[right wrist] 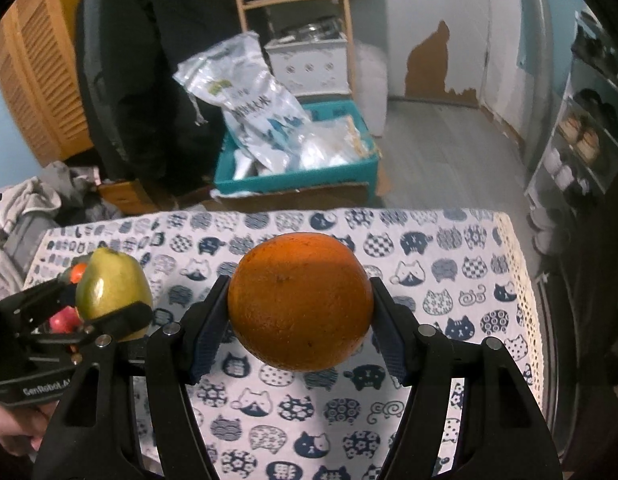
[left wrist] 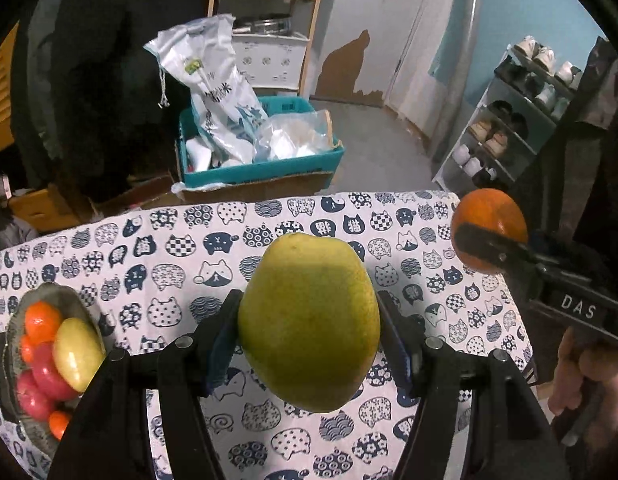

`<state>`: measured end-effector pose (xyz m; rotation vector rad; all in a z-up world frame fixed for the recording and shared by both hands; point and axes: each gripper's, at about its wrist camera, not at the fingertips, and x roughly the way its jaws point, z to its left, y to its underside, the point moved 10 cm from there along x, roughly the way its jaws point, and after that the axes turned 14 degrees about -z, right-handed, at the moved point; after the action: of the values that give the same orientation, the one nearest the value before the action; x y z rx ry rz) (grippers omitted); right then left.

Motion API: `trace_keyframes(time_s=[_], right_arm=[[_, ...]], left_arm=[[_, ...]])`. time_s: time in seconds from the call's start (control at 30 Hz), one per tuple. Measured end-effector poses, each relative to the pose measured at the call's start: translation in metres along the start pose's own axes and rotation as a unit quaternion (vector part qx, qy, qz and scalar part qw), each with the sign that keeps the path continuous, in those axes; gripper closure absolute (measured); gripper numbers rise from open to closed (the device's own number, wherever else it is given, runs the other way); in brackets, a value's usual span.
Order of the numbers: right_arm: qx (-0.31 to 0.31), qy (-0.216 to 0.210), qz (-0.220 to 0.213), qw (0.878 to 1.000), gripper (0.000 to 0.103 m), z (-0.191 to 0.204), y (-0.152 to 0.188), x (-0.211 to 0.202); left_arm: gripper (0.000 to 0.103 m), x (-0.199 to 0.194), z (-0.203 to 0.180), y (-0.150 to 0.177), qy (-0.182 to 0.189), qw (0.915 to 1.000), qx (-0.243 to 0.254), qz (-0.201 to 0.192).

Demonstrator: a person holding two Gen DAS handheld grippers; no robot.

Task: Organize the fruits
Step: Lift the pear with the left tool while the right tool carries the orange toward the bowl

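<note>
Both grippers are held out level above the table, side by side and well apart, each pointing away from the person toward the far edge of the cat-print tablecloth [right wrist: 449, 280]. The left gripper [left wrist: 309, 332] is clamped on a big green-yellow mango [left wrist: 309, 320], its blue-padded fingers [left wrist: 221, 348] pressing the fruit's two flanks. The mango hangs clear of the cloth with its long axis running roughly up and down, leaning a little, the narrower end up and away from the camera and the fuller end hanging low. The right gripper [right wrist: 301, 320] is squeezed on an orange [right wrist: 301, 300], pads touching either side of it, the fruit lifted off the table; it is round, so no direction can be read from it. Off to the left gripper's left, a grey bowl [left wrist: 69, 296] sits on the cloth holding small oranges, a yellow fruit and red ones. Beyond the table a teal crate [left wrist: 269, 168] of plastic bags stands on the floor.
</note>
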<state>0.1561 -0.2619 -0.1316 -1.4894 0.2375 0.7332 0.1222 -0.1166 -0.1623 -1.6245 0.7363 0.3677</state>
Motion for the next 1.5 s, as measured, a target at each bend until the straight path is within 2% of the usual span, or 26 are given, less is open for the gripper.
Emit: trace_keyframes(time_s=[0.37,0.7,1.23,1.5], right_arm=[[-0.020,-0.040,-0.027,0.999,0.036,0.050,-0.024,-0.024],[-0.038,-0.077,-0.029,0.996,0.036,0.100,-0.031,-0.027],[-0.074,-0.120,-0.009,0.990,0.036,0.180,-0.024,-0.008],[-0.080,-0.146,0.016,0.986,0.036,0.219,-0.009,0.009]], left_arm=[[0.037,-0.050,0.030,-0.009,-0.016,0.9993,-0.003,-0.034],[0.037,-0.081,0.063,-0.009,-0.025,0.9980,-0.022,-0.054],[0.037,-0.107,0.128,0.003,-0.048,0.9949,-0.066,-0.060],[0.037,-0.116,0.173,0.008,-0.076,0.9912,-0.090,-0.060]])
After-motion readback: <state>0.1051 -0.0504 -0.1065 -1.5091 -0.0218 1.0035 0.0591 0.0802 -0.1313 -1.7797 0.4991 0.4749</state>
